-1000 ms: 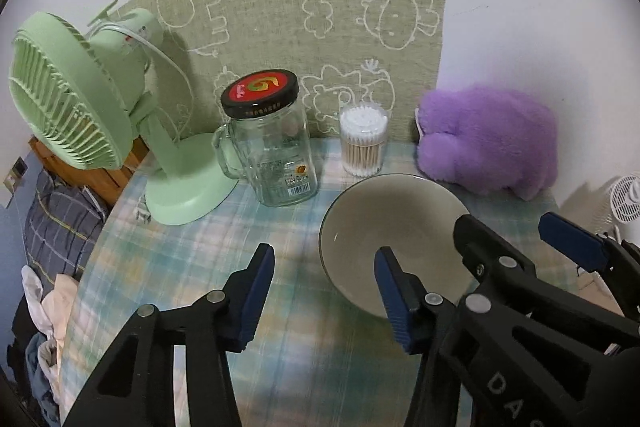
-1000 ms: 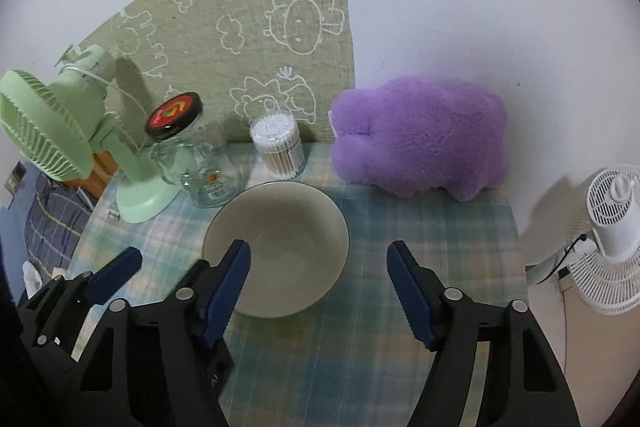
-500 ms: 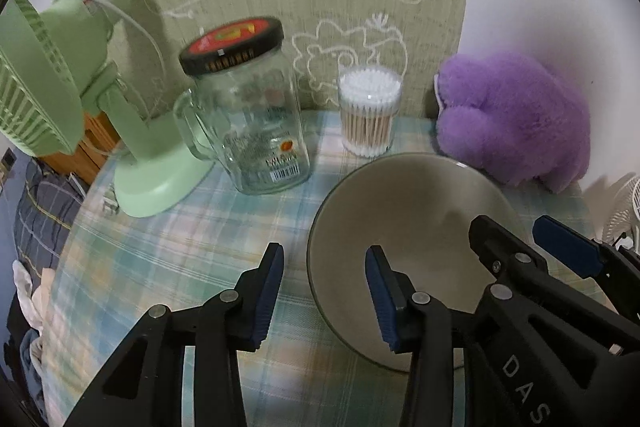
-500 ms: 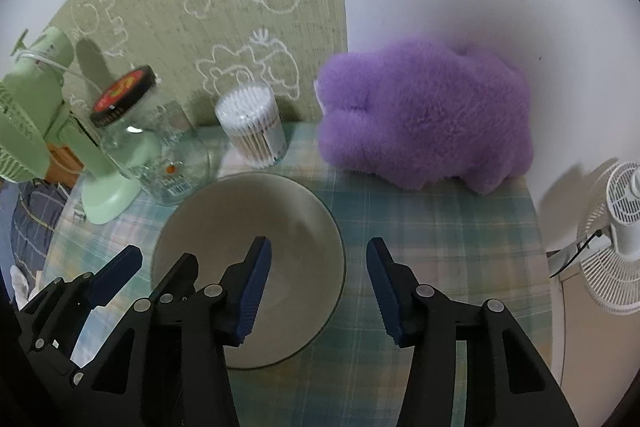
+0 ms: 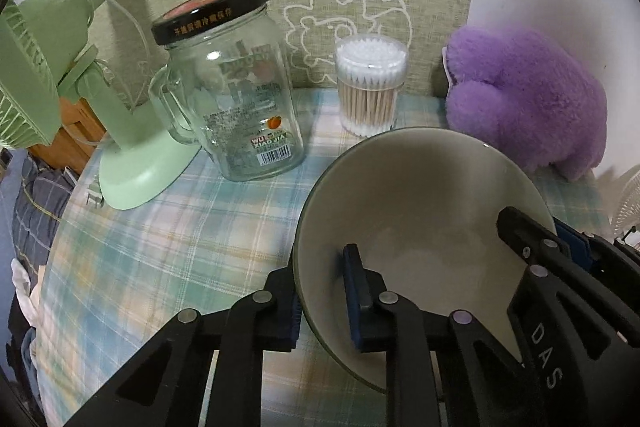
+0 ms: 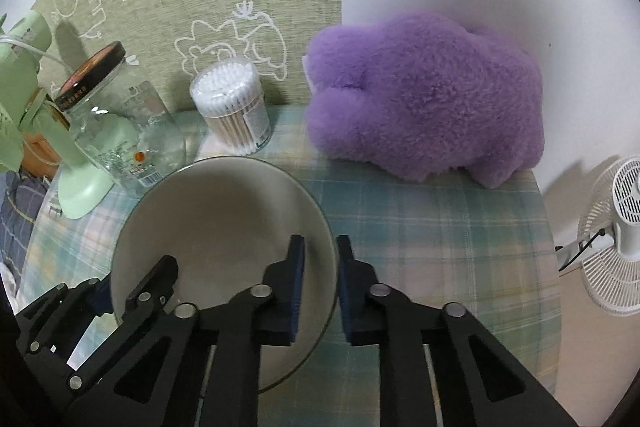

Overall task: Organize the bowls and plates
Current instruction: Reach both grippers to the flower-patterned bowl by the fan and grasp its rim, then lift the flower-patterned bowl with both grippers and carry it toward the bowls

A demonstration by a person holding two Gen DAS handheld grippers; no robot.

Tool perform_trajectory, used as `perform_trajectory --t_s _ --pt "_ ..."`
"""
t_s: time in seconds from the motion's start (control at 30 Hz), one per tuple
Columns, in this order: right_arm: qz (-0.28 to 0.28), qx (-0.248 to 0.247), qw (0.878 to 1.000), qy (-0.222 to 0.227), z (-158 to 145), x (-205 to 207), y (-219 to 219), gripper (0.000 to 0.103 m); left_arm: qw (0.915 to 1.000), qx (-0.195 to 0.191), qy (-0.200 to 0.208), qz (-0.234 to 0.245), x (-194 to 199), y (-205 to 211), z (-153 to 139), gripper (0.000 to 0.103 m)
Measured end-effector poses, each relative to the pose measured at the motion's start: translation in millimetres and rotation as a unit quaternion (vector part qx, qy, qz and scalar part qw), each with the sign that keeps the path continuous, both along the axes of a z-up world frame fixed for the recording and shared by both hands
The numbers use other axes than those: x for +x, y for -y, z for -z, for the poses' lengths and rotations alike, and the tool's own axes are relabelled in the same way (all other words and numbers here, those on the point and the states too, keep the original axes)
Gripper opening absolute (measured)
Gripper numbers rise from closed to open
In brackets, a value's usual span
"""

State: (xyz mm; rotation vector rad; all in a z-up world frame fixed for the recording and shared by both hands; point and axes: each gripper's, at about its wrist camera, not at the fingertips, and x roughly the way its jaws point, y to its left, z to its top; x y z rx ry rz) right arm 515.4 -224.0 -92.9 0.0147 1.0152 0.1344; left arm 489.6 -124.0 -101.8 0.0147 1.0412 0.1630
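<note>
A grey-beige bowl point(image 5: 420, 195) with a dark rim rests on the checked tablecloth point(image 5: 160, 247). My left gripper point(image 5: 320, 291) is shut on the bowl's left rim, one blue pad inside the bowl and one outside. In the right wrist view the same bowl point(image 6: 216, 219) has my right gripper point(image 6: 322, 279) shut on its right rim, again one pad on each side of the wall. Each gripper shows at the edge of the other's view, across the bowl.
Behind the bowl stand a glass jar point(image 5: 236, 99) with a black lid, a tub of cotton swabs point(image 5: 370, 87) and a purple plush toy point(image 6: 424, 99). A green desk fan point(image 5: 80, 99) is at the left. A white fan point(image 6: 612, 235) stands beyond the table's right edge.
Both grippers have come down and forward onto the bowl. Their jaws, wide apart a second ago, have shut on opposite sides of its rim.
</note>
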Motion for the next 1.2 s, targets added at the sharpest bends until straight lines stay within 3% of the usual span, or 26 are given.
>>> perform_trajectory --t_s 0.6,1.2 --pt "0.002 0.002 1.0 0.002 -14.9 -20.0 6.9 0.016 0.9999 -0.009 -0.01 0.003 -24.3 6.7 -17.0 0.016" --pt "0.011 0.0 1.0 0.027 -78.6 -89.6 12.6 0.016 0.9995 -0.019 0.024 0.01 -88.7 4.4 -76.3 0.016"
